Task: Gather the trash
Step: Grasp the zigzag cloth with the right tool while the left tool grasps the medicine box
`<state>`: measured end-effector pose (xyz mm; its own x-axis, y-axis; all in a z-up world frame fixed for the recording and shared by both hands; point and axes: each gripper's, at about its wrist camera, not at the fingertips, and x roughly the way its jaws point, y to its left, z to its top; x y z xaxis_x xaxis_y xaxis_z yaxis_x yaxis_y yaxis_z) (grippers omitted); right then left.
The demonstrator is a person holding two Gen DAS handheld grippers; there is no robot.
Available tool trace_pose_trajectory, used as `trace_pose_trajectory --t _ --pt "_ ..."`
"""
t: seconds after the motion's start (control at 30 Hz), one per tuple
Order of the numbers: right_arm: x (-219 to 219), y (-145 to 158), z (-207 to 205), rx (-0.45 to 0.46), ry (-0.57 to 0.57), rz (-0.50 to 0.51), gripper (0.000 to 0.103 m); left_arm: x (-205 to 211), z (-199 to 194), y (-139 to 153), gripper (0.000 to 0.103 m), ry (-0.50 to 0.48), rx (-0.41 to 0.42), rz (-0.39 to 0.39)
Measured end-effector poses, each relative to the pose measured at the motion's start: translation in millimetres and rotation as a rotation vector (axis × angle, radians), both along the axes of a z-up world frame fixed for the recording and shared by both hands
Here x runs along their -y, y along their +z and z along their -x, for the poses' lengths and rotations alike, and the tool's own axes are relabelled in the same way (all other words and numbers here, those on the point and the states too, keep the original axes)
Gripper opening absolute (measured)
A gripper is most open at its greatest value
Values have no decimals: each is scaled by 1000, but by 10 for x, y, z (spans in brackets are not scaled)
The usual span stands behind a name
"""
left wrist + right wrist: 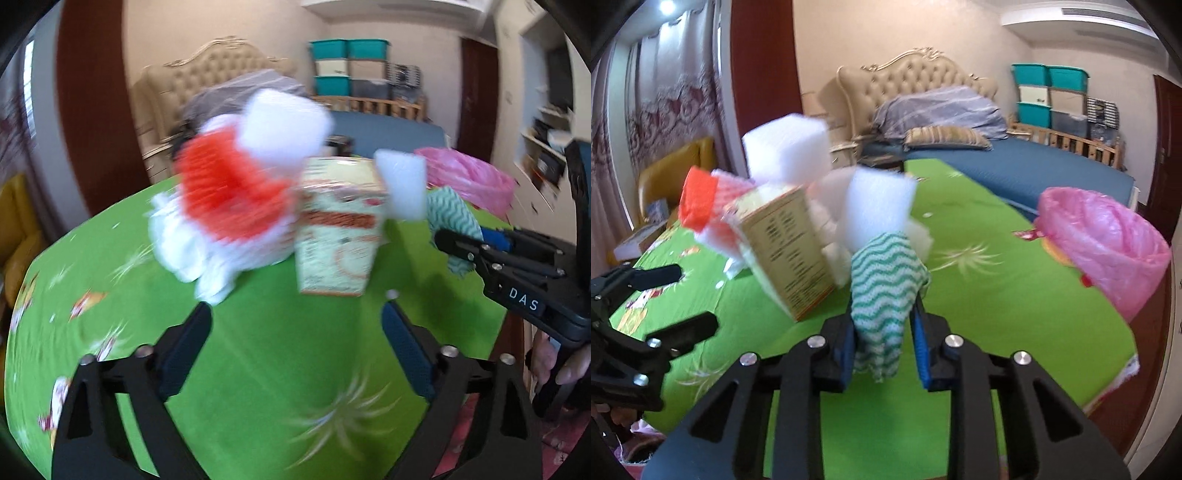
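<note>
On the green tablecloth (258,350) lies a blurred pile of trash: a cardboard box (338,229), white foam blocks (286,122) and a red-and-white foam net (229,199). My left gripper (297,310) is open, its tips just short of the box with nothing between them. My right gripper (884,317) is shut on a green-and-white wavy cloth (882,284), just right of the box (786,243) and below a foam block (875,206). The left wrist view shows the right gripper (465,240) with the cloth (448,210) at the right. A pink trash bag (1108,251) stands open at the table's right.
A bed with a blue mattress (1027,170) and a tufted headboard (916,81) stands behind the table. Teal storage bins (1049,96) are stacked at the back right. A yellow chair (668,173) is beyond the table's left edge. The left gripper (692,299) shows at the left of the right wrist view.
</note>
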<state>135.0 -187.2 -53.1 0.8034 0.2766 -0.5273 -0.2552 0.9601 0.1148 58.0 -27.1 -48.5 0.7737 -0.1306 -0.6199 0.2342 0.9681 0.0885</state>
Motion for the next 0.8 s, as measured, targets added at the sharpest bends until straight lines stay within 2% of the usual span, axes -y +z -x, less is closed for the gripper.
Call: trace_pose_trajectory --t 0.1,0.23,0.37,0.4,0.43,0.5,0.57,0.8 --pt "87 7 12 13 -11 -12 26 142 -145 5 82 -22 26 -15" --pt "143 9 53 39 -11 -10 26 259 -401 -14 80 -19 -2 18" --pt "189 -9 112 53 -12 -12 26 357 -653 -58 80 8 -11 15" --pt "196 -16 122 52 -14 -14 26 409 -686 -42 72 11 -11 8" --pt "227 -19 115 51 -17 -18 26 439 -721 -46 58 5 -21 5" --pt "262 -18 130 53 -25 -24 26 454 -706 -33 49 -12 -33 39" --pt "302 -12 154 57 -31 -32 26 465 -636 4 49 -18 -17 70" --pt "310 37 225 81 -22 -50 26 409 -226 286 49 13 127 36"
